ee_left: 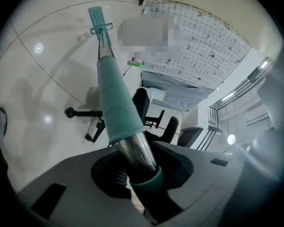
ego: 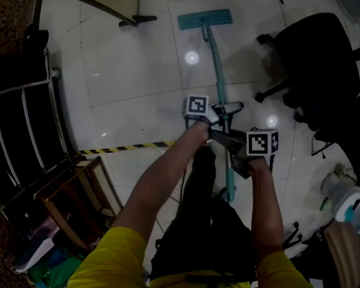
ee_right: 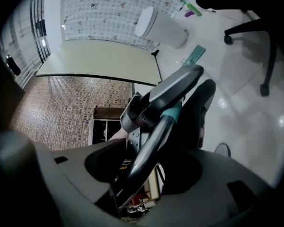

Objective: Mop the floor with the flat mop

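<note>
The flat mop's teal head point(ego: 205, 18) lies on the white tiled floor point(ego: 132, 71) far ahead of me. Its teal handle point(ego: 218, 71) runs back toward my body. My left gripper point(ego: 225, 110) is shut on the handle, higher up the picture. My right gripper point(ego: 228, 141) is shut on it closer to me, near the handle's end. In the left gripper view the teal sleeve point(ee_left: 116, 98) and bare metal tube point(ee_left: 138, 150) pass between the jaws of the left gripper point(ee_left: 139, 174), with the mop head point(ee_left: 98, 19) far off. The right gripper point(ee_right: 132, 178) clamps the dark tube point(ee_right: 149, 150).
A black office chair point(ego: 315, 65) stands close to the right of the handle. Yellow-black tape point(ego: 129, 147) crosses the floor at left. A black metal rack point(ego: 24, 119) and a wooden frame point(ego: 78, 197) line the left side. A white container point(ego: 342, 194) sits at right.
</note>
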`<state>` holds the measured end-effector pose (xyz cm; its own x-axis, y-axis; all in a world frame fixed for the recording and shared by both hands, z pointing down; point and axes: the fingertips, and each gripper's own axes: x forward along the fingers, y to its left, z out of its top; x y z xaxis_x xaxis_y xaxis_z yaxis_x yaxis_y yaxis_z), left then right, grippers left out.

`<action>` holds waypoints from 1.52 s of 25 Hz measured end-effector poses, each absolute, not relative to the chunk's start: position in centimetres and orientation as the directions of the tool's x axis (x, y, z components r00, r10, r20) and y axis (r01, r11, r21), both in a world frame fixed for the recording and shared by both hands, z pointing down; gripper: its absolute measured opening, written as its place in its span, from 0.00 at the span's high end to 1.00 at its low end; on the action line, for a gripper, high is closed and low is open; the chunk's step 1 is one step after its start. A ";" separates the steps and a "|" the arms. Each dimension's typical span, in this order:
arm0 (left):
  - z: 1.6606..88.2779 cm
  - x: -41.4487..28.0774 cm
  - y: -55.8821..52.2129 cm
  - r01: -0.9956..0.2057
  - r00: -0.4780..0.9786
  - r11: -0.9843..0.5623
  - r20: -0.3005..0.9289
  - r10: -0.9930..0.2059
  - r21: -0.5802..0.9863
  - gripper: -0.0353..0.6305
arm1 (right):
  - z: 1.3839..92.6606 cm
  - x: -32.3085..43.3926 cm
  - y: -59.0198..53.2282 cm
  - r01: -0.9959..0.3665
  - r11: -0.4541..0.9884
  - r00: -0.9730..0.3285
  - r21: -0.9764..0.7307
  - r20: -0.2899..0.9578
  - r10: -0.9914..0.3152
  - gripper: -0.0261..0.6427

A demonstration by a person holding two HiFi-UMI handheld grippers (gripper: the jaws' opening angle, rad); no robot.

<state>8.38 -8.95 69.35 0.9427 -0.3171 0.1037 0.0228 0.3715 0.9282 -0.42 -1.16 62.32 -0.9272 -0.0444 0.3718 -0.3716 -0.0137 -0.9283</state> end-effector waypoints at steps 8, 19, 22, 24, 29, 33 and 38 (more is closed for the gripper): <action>69.8 5.6 -18.2 -0.020 0.954 0.284 0.104 -0.283 0.959 0.83 | 62.8 -3.4 -9.9 -0.355 0.010 -0.933 -0.935 0.354 -0.069 0.61; 56.8 8.7 -0.4 -0.010 0.932 0.280 0.111 -0.344 0.960 0.81 | 49.6 -0.1 8.6 -0.359 0.075 -0.930 -0.930 0.363 0.061 0.59; 50.7 10.6 6.8 -0.003 0.922 0.314 0.124 -0.366 0.950 0.80 | 43.2 2.0 15.9 -0.341 0.082 -0.929 -0.936 0.349 0.124 0.58; 46.8 12.3 11.2 0.005 0.914 0.342 0.134 -0.383 0.940 0.80 | 39.4 3.9 20.3 -0.336 0.083 -0.923 -0.938 0.345 0.168 0.57; 41.6 15.3 19.6 0.034 0.904 0.332 0.113 -0.413 0.943 0.80 | 34.8 7.1 29.1 -0.360 0.106 -0.900 -0.927 0.375 0.221 0.57; 40.7 16.0 23.6 0.041 0.906 0.318 0.099 -0.411 0.947 0.80 | 34.2 7.7 33.3 -0.377 0.126 -0.880 -0.918 0.398 0.261 0.57; 41.7 16.3 25.6 0.037 0.899 0.309 0.103 -0.426 0.950 0.80 | 35.1 8.3 35.5 -0.373 0.134 -0.881 -0.918 0.396 0.260 0.57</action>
<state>16.33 25.62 41.70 0.8989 -0.4259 0.1030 0.0374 0.3088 0.9504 8.35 35.52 35.06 -0.8807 0.2602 0.3958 -0.3731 0.1338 -0.9181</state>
